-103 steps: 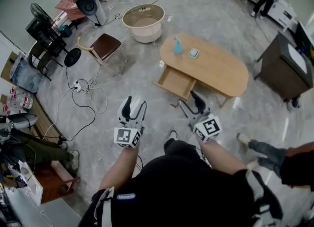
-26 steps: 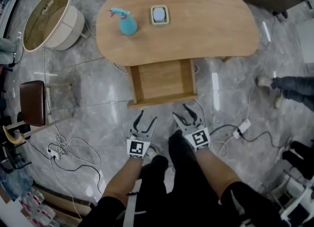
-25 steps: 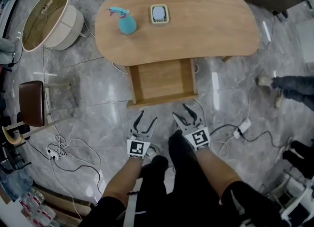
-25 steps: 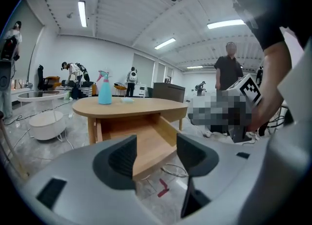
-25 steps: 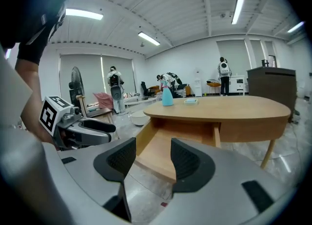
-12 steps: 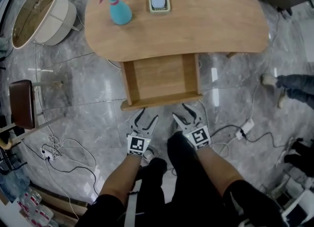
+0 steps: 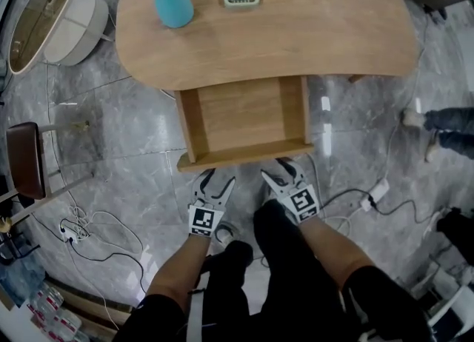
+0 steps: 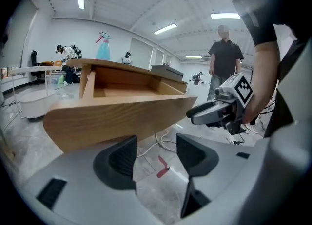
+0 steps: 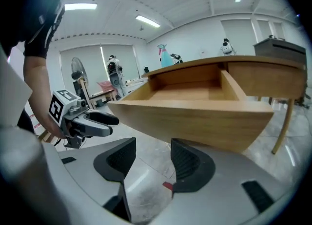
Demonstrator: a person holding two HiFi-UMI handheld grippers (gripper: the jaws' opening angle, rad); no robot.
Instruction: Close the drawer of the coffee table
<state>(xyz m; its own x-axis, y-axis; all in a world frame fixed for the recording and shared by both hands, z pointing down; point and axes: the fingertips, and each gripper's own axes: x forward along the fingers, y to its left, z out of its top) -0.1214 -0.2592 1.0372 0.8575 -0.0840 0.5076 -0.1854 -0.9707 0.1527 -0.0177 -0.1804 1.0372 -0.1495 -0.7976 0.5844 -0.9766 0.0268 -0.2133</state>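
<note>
Drawer (image 7: 244, 122) stands pulled out of coffee table (image 7: 311, 37), front panel just ahead of both grippers. Left gripper (image 7: 217, 179): jaws apart, holding nothing, tips just short of panel. Right gripper (image 7: 281, 172): likewise apart and unloaded, beside the left. Spray bottle (image 7: 172, 6) on tabletop, well beyond.

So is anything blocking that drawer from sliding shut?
Nothing visible. The drawer looks empty inside, and only bare floor shows between its front panel and the open left gripper and right gripper.
</note>
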